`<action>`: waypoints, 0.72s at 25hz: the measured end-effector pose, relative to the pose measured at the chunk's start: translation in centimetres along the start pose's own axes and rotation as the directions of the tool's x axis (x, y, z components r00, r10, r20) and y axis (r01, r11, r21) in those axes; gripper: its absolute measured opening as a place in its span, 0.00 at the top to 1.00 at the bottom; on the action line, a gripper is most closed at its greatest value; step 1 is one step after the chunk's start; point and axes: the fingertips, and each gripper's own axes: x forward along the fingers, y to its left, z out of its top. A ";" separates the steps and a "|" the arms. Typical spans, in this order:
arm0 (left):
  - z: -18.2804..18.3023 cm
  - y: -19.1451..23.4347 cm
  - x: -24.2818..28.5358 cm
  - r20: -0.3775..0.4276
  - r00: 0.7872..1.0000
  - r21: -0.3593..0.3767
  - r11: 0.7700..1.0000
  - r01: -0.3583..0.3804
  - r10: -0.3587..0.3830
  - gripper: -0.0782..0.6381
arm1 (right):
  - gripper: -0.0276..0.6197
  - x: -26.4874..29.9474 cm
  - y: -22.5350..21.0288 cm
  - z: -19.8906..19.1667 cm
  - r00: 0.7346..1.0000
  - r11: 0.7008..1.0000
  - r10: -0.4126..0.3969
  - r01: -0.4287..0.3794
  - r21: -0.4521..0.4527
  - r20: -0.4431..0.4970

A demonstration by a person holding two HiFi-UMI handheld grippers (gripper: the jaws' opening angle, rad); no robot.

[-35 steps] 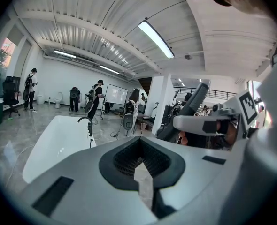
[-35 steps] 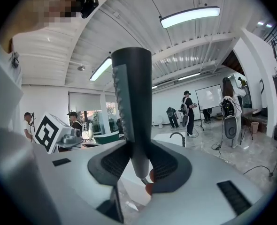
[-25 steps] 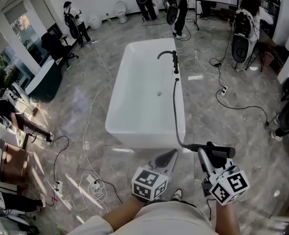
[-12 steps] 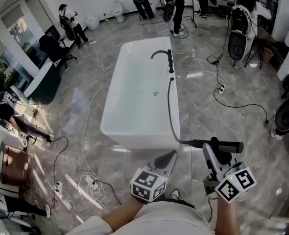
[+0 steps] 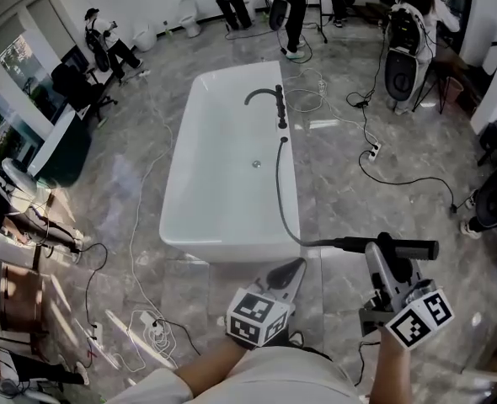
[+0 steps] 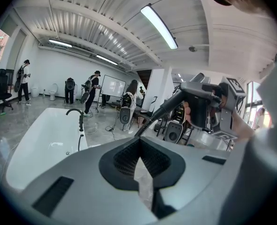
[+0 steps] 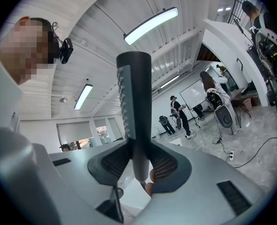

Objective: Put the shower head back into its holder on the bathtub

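The shower head [image 5: 419, 248] is clamped in the jaws of the right gripper [image 5: 387, 251], off the near right corner of the bathtub [image 5: 223, 244] — the left gripper [image 5: 292, 268] is held closed, empty.

The bathtub [image 5: 223, 175] is plain glossy white, and its faucet [image 5: 275, 101] is black. The shower head [image 5: 404, 247] is matt black, with a paler grey dotted strip down one side in the right gripper view. Its hose [image 5: 279, 183] is dark grey. The floor [image 5: 350, 192] is glossy grey marble pattern with pale veining. The left tool [image 5: 292, 268] and right tool [image 5: 389, 255] have mid-grey bodies and black ribbed pads [image 6: 124, 157]. Each carries a white cube [image 5: 255, 316] printed with black square markers.
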 end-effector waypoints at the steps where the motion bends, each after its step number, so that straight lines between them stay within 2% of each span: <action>1: 0.2 0.7 0.8 -0.003 1.000 -0.001 1.000 0.006 -0.006 0.88 | 0.74 0.6 -0.5 0.6 1.000 1.000 -0.003 0.003 0.009 0.013; 9: 3.8 7.0 7.7 -0.026 0.999 0.013 0.999 0.047 -0.047 0.88 | 0.74 6.5 -4.7 7.1 0.993 0.998 -0.045 0.040 0.051 0.111; 18: 7.4 12.7 13.0 -0.023 0.998 0.044 0.997 0.063 -0.062 0.88 | 0.74 13.2 -9.4 10.0 0.983 0.989 -0.089 0.069 0.130 0.158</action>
